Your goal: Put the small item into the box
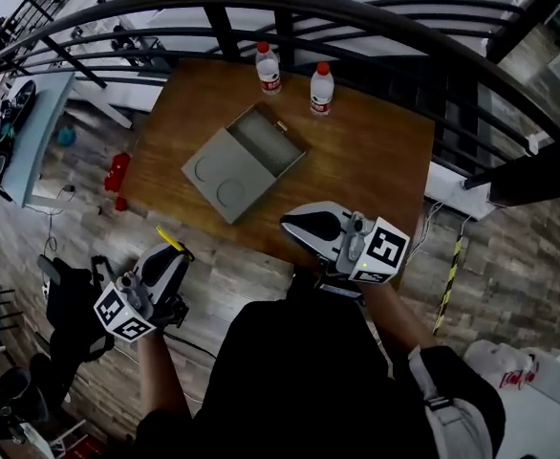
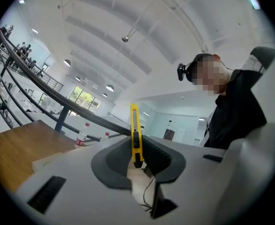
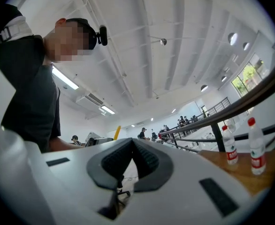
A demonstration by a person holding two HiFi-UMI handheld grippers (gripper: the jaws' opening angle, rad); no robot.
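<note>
Left tongs (image 1: 173, 252) are gripping a yellow utility knife (image 2: 135, 135); right tongs (image 1: 299, 226), closed and empty, are hovering at 5 o'clock from the box (image 1: 225, 172).

The 2 gripper views bulge like fisheyes, black at all 4 corners, bright from ceiling lamps (image 2: 109, 87) and far windows (image 2: 83, 96). The head view is dimmer, its railing (image 1: 337, 10) bent, the table (image 1: 376, 170) faintly sheened.

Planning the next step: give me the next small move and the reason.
Probably carry the left gripper forward and right toward the open box: its fingers grip the yellow utility knife, but it hangs off the table's near edge.
</note>
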